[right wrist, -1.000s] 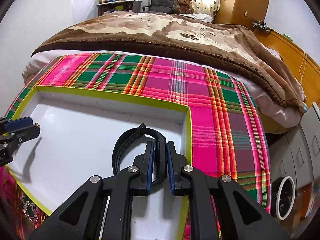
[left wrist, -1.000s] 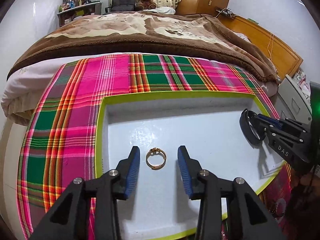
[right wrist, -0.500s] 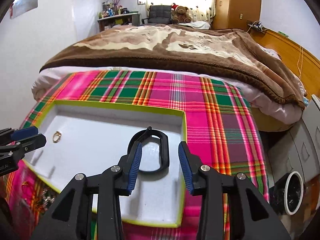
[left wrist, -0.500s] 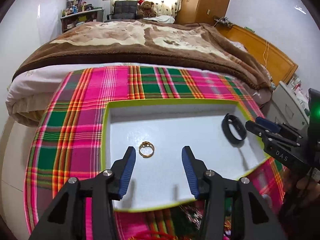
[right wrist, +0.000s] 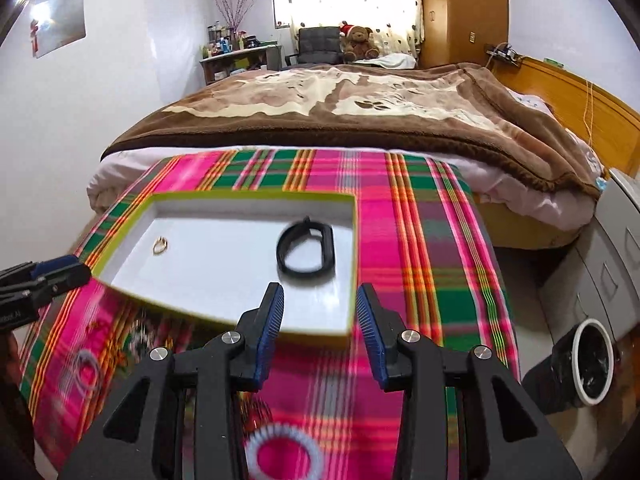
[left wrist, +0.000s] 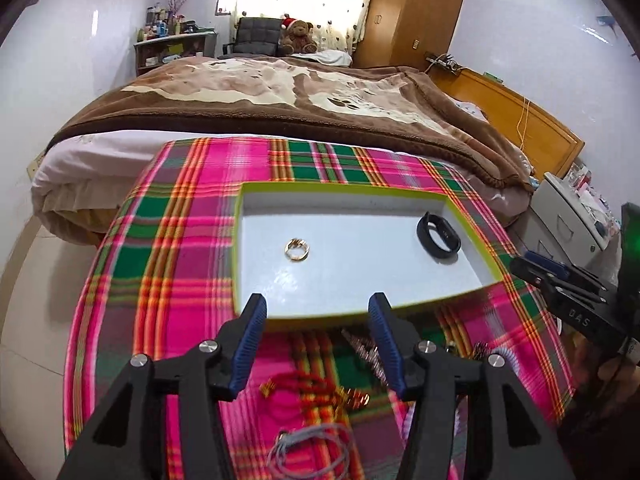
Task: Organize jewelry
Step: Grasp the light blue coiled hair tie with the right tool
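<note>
A shallow white tray with a lime-green rim (left wrist: 240,240) lies on a pink, green and orange plaid cloth (left wrist: 168,248) spread over the foot of a bed. Inside it, a small gold ring (left wrist: 297,249) rests flat on the white floor towards the left, and a black looped wristband (left wrist: 438,236) lies near the tray's right wall; the two are well apart.

The left gripper (left wrist: 316,312), black with blue ribbed pads, hovers above the tray's near edge with its jaws opening and nothing between them. The right gripper (right wrist: 319,308) hangs over the tray's near right corner, its jaws parted and empty, with the wristband (right wrist: 306,250) lying just beyond its tips.

On the cloth in front of the tray sits loose jewelry: a red beaded string with gold pieces (left wrist: 316,390), a thin grey cord loop (left wrist: 308,454), and a white coiled hair tie (right wrist: 282,454), all somewhat blurred.
</note>
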### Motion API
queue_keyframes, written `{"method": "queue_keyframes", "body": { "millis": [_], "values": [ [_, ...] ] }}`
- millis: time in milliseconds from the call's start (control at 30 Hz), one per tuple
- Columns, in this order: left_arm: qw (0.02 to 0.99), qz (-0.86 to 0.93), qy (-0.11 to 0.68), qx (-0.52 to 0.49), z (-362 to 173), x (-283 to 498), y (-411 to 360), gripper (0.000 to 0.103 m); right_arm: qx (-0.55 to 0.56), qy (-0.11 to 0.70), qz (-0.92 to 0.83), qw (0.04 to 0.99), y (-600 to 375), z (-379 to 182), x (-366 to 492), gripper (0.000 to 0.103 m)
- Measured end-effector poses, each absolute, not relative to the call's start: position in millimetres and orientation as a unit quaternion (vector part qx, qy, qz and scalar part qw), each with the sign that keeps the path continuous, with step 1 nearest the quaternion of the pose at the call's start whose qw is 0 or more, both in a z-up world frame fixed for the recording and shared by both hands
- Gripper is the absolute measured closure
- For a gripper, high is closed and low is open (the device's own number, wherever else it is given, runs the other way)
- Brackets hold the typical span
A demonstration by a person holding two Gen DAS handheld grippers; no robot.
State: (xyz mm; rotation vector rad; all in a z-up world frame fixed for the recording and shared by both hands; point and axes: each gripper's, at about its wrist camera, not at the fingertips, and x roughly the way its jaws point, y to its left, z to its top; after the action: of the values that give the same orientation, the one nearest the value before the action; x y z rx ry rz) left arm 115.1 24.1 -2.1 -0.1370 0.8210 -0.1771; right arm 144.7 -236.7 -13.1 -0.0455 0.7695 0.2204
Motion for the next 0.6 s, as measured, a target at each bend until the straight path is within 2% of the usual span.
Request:
{"method": "queue_keyframes", "body": {
  "millis": [600],
  "values": [
    [0.904, -0.081, 0.406, -0.110, -23.0, 66.1, 56.0, 0.048, -0.032, 0.443, 0.123, 0.887, -254.3, -63.6, 92.5, 0.064]
  ]
}}
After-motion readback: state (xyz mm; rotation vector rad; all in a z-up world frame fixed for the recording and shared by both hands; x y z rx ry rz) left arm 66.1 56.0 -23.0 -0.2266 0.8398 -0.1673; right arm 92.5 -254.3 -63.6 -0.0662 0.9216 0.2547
